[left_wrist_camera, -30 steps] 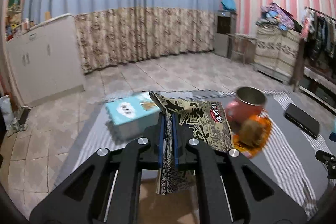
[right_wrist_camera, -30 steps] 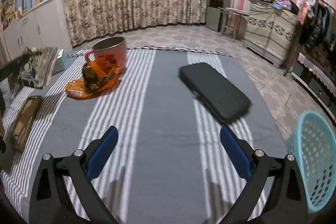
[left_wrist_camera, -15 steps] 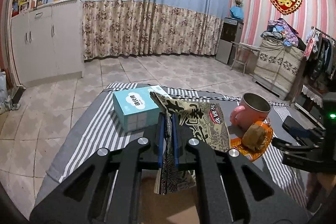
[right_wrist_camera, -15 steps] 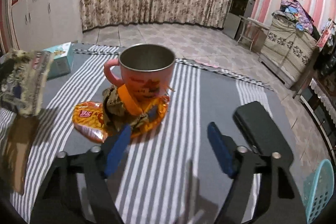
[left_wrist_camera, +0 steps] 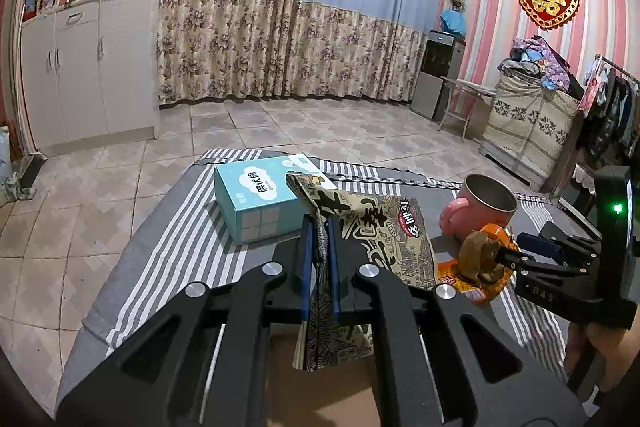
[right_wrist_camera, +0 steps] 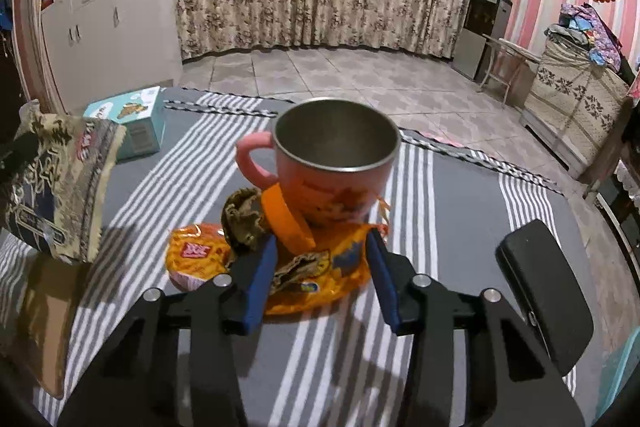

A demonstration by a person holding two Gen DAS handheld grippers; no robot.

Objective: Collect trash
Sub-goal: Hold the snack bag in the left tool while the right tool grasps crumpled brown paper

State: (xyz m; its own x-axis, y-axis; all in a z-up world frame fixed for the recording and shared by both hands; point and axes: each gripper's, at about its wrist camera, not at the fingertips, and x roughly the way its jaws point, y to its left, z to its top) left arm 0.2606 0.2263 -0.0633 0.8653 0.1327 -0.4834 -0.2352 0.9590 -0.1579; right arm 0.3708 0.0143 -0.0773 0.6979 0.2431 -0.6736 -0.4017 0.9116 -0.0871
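My left gripper (left_wrist_camera: 319,259) is shut on a beige and black printed snack wrapper (left_wrist_camera: 380,239), held above the table; the wrapper also shows at the left of the right wrist view (right_wrist_camera: 60,187). My right gripper (right_wrist_camera: 320,275) is open, its fingers astride an orange snack wrapper (right_wrist_camera: 320,283) that lies crumpled with brown scraps (right_wrist_camera: 244,219) against a pink mug (right_wrist_camera: 332,167). In the left wrist view the right gripper (left_wrist_camera: 516,255) reaches the orange wrapper (left_wrist_camera: 480,267) from the right.
A teal tissue box (left_wrist_camera: 260,199) stands at the table's far left. A black case (right_wrist_camera: 544,291) lies at the right. A turquoise basket's edge (right_wrist_camera: 630,367) shows beyond the table's right side. The table wears a grey striped cloth (right_wrist_camera: 440,187).
My right gripper has swung left from the black case to the mug and closed in on the orange wrapper, its jaws narrower. The left gripper still holds its wrapper.
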